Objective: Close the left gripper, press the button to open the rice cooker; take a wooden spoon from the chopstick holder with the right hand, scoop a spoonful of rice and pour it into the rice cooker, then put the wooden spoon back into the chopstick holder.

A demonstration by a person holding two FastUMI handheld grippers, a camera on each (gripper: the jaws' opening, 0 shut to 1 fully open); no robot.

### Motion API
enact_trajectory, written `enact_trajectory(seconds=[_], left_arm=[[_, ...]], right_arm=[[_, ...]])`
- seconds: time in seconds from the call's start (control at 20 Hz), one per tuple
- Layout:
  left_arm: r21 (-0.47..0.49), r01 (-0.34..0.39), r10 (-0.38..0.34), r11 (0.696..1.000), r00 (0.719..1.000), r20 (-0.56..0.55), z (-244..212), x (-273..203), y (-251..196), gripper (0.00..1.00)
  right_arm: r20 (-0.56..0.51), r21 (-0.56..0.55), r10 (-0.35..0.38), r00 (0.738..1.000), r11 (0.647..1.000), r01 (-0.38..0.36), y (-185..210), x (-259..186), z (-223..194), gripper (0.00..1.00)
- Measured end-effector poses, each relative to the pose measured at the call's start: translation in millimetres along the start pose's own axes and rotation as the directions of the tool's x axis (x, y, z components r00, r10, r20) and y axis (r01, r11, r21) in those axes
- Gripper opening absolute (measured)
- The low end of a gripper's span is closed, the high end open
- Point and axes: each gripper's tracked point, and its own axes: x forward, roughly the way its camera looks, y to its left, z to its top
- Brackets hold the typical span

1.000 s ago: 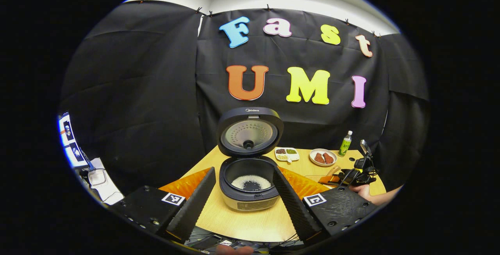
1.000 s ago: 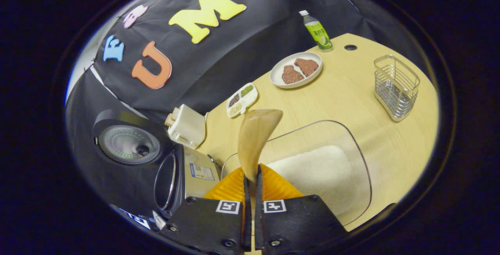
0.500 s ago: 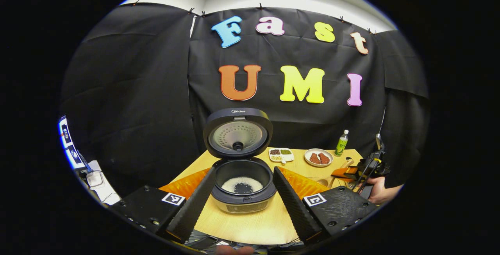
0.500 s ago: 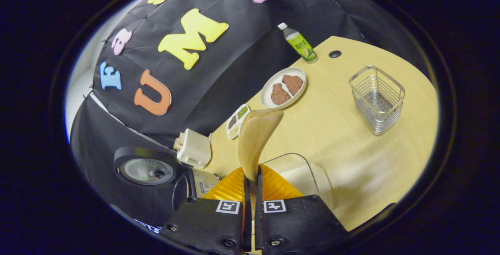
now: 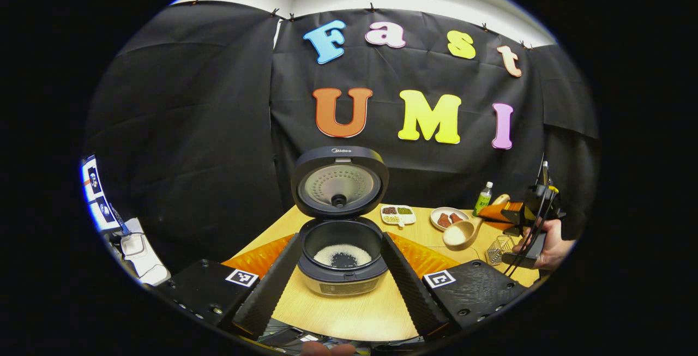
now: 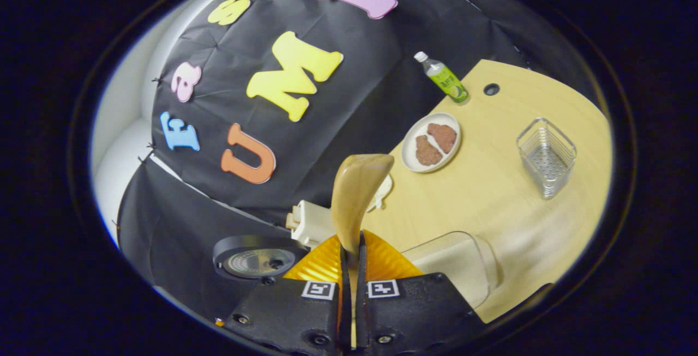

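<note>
The rice cooker [image 5: 342,258] stands open with its lid [image 5: 339,181] upright and white rice in the pot. My left gripper [image 5: 341,285] is open, its fingers either side of the cooker's front and apart from it. My right gripper [image 6: 351,247] is shut on the handle of the wooden spoon [image 6: 354,198], whose bowl points up and away. In the left gripper view, that gripper [image 5: 523,217] hangs above the table's right end in a hand [image 5: 551,239], spoon [image 5: 461,234] held out leftward. The wire chopstick holder [image 6: 546,157] stands on the table, below the spoon [image 5: 497,249].
A clear container of rice [image 6: 455,266] lies under my right gripper on the wooden table [image 6: 491,198]. A plate of meat [image 6: 431,142], a green bottle [image 6: 444,78], a divided dish [image 5: 398,214] and a white box [image 6: 311,222] sit along the back edge.
My right gripper has lifted the spoon up and away from the rice container, toward the table's right end. The left gripper has barely moved and stays open.
</note>
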Motion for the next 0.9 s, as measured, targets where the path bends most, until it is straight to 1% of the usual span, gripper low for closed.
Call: enact_trajectory(seconds=[0.15, 0.3, 0.45, 0.55, 0.65, 0.9], left_arm=[[0.003, -0.027, 0.027, 1.000, 1.000, -0.001, -3, -7, 10, 0.95], [-0.010, -0.050, 0.050, 0.999, 0.999, 0.007, -2, -5, 15, 0.95], [-0.033, -0.083, 0.083, 0.996, 0.996, 0.011, -2, -18, 36, 0.95], [-0.045, -0.112, 0.113, 0.993, 0.994, 0.008, -2, -20, 46, 0.95], [-0.064, -0.126, 0.127, 0.990, 0.992, 0.013, 0, -21, 50, 0.95], [-0.074, -0.153, 0.155, 0.985, 0.988, 0.013, -3, -27, 60, 0.95]], right_arm=[[-0.056, -0.038, 0.055, 0.997, 0.998, -0.057, 41, 24, -24, 0.08], [-0.110, -0.064, 0.104, 0.988, 0.992, -0.111, 80, 47, -53, 0.08], [-0.141, -0.110, 0.123, 0.982, 0.984, -0.139, 107, 67, -73, 0.08], [-0.159, -0.163, 0.119, 0.980, 0.976, -0.145, 119, 79, -87, 0.08], [-0.172, -0.216, 0.095, 0.980, 0.967, -0.131, 122, 92, -99, 0.08], [-0.171, -0.361, 0.049, 0.984, 0.926, -0.108, 125, 110, -117, 0.08]])
